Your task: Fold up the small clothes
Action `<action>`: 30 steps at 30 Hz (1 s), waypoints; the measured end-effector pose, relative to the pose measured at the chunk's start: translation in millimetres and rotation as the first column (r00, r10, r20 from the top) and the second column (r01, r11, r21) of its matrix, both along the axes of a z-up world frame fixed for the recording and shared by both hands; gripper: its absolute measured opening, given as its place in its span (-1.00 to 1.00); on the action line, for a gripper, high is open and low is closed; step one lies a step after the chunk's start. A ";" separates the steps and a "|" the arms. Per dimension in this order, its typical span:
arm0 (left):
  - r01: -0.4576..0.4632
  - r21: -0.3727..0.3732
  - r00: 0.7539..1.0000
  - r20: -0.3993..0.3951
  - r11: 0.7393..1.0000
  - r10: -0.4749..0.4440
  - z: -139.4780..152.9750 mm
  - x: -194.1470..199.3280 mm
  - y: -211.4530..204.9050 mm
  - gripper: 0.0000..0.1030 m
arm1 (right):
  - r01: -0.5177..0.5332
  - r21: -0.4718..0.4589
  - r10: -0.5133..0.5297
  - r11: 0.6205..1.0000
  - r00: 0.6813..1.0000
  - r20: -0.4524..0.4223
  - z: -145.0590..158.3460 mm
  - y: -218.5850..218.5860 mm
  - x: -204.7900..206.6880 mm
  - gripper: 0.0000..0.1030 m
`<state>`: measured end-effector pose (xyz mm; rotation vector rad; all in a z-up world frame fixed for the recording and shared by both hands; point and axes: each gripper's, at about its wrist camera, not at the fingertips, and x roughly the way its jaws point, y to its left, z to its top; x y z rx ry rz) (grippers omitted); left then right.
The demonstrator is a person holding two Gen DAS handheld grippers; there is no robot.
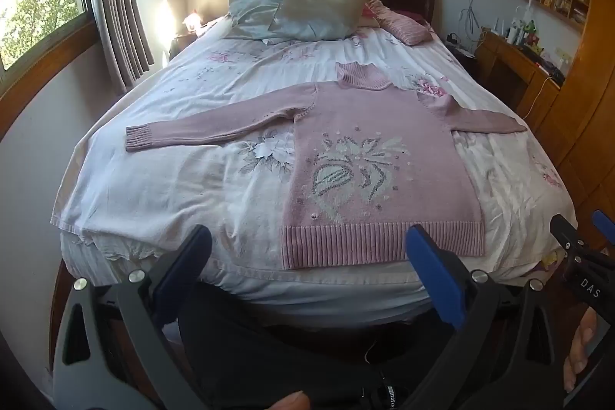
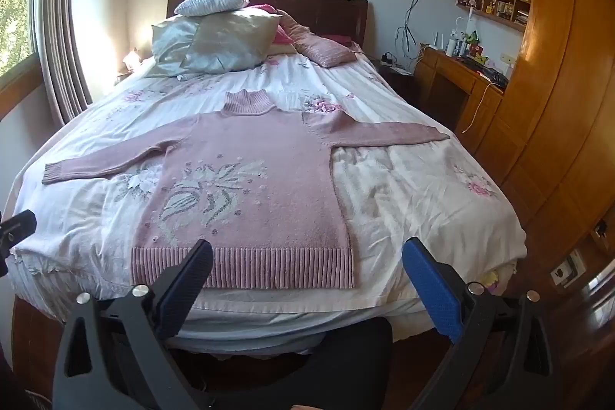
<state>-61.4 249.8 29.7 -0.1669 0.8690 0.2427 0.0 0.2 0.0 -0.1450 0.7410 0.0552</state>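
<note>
Pink sweater point(image 2: 246, 195) flat on floral bed point(image 2: 423, 218); wooden wardrobe point(image 2: 557, 102) beside.

Bare bedspread point(image 2: 403, 202) either side of the sweater point(image 2: 250, 187) — pillows point(image 2: 226, 41) well beyond, at the headboard.

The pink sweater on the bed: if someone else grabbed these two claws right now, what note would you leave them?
Left claw: open, empty, held off the foot of the bed.
Right claw: open, empty, also short of the bed's foot edge.
Pink sweater: lies flat on the floral bedspread, front up, hem toward you, collar toward the pillows, both sleeves spread out to the sides.
Done: the sweater is laid out smooth; no fold shows yet.
Left: probably bring each sleeve in across the body, then fold the hem up toward the collar.
</note>
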 end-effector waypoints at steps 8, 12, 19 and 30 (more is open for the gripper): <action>-0.002 -0.004 1.000 0.004 1.000 0.002 0.4 0.1 0.2 0.94 | -0.001 0.004 0.001 1.000 1.000 0.007 0.2 -0.3 -0.3 0.93; -0.002 -0.004 1.000 0.007 1.000 0.002 1.3 0.6 -0.2 0.94 | 0.000 0.002 0.000 1.000 1.000 0.008 0.0 0.1 0.2 0.93; -0.003 -0.002 1.000 0.008 1.000 0.003 2.9 1.5 -0.9 0.94 | 0.003 0.001 -0.003 1.000 1.000 0.013 1.7 0.5 2.4 0.93; -0.003 -0.002 1.000 0.009 1.000 0.003 3.3 4.1 2.8 0.94 | 0.005 -0.002 -0.005 1.000 1.000 0.016 1.7 0.4 0.3 0.93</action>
